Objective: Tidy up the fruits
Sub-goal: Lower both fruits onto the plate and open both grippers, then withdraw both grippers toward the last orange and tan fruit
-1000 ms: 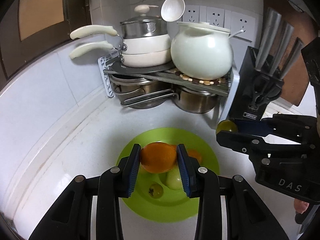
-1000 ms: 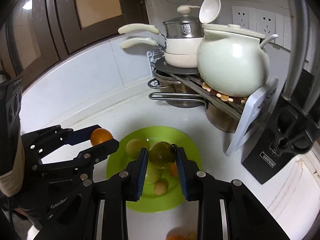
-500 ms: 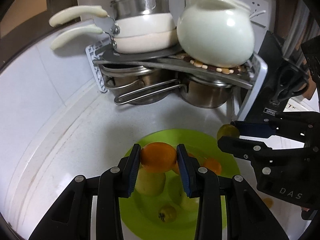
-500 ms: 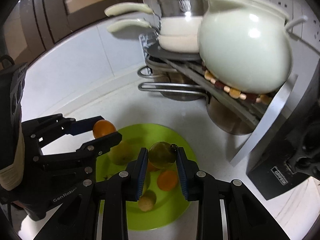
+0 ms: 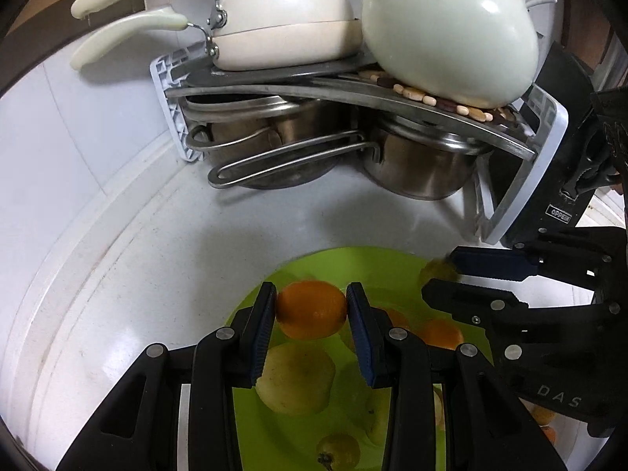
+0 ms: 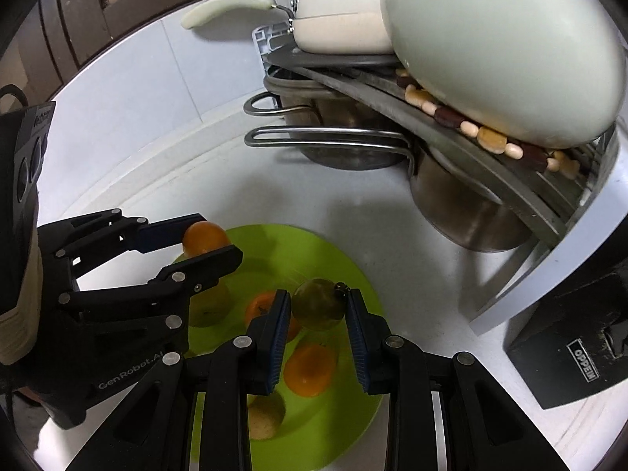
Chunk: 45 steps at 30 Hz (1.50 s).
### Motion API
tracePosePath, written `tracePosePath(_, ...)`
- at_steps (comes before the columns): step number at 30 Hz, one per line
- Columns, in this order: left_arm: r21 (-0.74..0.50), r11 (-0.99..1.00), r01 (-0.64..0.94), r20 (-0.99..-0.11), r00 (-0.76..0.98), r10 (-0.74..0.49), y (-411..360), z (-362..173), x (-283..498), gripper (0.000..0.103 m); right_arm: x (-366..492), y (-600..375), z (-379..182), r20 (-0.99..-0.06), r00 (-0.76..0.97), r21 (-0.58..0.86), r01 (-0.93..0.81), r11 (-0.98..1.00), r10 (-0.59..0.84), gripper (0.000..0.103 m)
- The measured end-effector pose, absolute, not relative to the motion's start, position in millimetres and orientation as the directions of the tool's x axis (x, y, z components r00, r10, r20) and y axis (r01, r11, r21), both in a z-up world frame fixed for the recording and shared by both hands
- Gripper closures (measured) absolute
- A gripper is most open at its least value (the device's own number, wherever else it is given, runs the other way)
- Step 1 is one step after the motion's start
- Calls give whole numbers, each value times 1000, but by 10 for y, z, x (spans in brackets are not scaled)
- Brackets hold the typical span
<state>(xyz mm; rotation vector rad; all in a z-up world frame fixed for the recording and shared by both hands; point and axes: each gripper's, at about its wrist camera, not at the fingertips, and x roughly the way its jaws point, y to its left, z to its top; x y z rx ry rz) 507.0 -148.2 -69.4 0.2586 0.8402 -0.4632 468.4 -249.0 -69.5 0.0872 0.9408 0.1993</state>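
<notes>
The left gripper (image 5: 311, 311), its jaws just eased slightly apart, has an orange (image 5: 311, 309) between its pads; the right gripper (image 6: 318, 309) clamps a green fruit (image 6: 318, 304). Both hover over the green plate (image 6: 314, 251).

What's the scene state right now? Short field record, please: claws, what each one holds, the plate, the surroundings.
left claw: its jaws have just been opening a little; orange fruit between the pads, above the plate
right claw: shut on green-brown fruit, over the plate
plate: lime green, on the white counter
fruit on plate: several orange and yellow-green pieces, e.g. an orange one
behind plate: pot rack with steel pots below, white pot on top
</notes>
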Motion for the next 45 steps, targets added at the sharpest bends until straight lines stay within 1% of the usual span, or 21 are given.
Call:
tracePosePath(1, 46, 873, 485, -756, 588, -287, -1475, -681, 5055, 60, 4693, -2502, -699, -792, 572, 170, -128, 977, 212, 72)
tracePosePath(2, 52, 876, 480, -750, 598, -283, -1466, -665, 5042, 59, 4701, -2507, -699, -792, 570, 178, -123, 976, 216, 71)
tracePosePath(4, 53, 883, 466, -740, 612, -278, -1432, -626, 5014, 58, 4689, -2527, -684, -791, 572, 187, -113, 976, 218, 65)
tracePosePath(7, 40, 895, 445, -724, 630, -280, -1351, -535, 4927, 54, 4629, -2525, -627, -780, 589, 175, -115, 978, 210, 65)
tracePosePath(11, 42, 905, 423, -701, 658, -275, -1271, -406, 4760, 53, 4479, -2533, -510, -762, 618, 157, -115, 981, 194, 65)
tracePosePath(12, 44, 907, 420, -693, 666, -275, -1255, -372, 4705, 51, 4438, -2531, -473, -755, 627, 151, -116, 982, 190, 65)
tracePosePath(17, 66, 912, 405, -648, 712, -269, -1206, -163, 4370, 48, 4137, -2531, -228, -706, 683, 133, -134, 982, 189, 64)
tracePosePath(18, 70, 911, 407, -636, 722, -273, -1198, -111, 4291, 46, 4080, -2531, -189, -698, 691, 129, -138, 982, 189, 64)
tracePosePath(19, 75, 910, 409, -626, 730, -276, -1190, -67, 4230, 43, 3997, -2534, -128, -685, 704, 123, -142, 982, 188, 61)
tracePosePath(20, 81, 909, 409, -612, 740, -278, -1180, -23, 4154, 43, 3928, -2547, -87, -675, 714, 120, -144, 982, 186, 58)
tracePosePath(23, 92, 909, 406, -575, 767, -284, -1149, 125, 3929, 38, 3719, -2569, 40, -644, 742, 113, -147, 983, 185, 53)
tracePosePath(26, 88, 910, 405, -547, 783, -296, -1111, 253, 3708, 36, 3512, -2592, 147, -615, 769, 109, -136, 985, 175, 47)
tracePosePath(32, 79, 904, 420, -521, 791, -322, -1117, 361, 3324, 31, 3152, -2660, 291, -580, 802, 91, -110, 990, 142, 44)
tracePosePath(37, 86, 893, 441, -512, 789, -341, -1175, 358, 3035, 28, 2863, -2715, 348, -558, 820, 90, -88, 992, 124, 44)
tracePosePath(41, 92, 886, 454, -501, 790, -353, -1235, 328, 2835, 26, 2676, -2768, 337, -556, 824, 90, -73, 993, 111, 44)
tracePosePath(45, 78, 877, 473, -510, 775, -373, -1294, 258, 2699, 26, 2519, -2829, 278, -570, 815, 86, -65, 994, 103, 44)
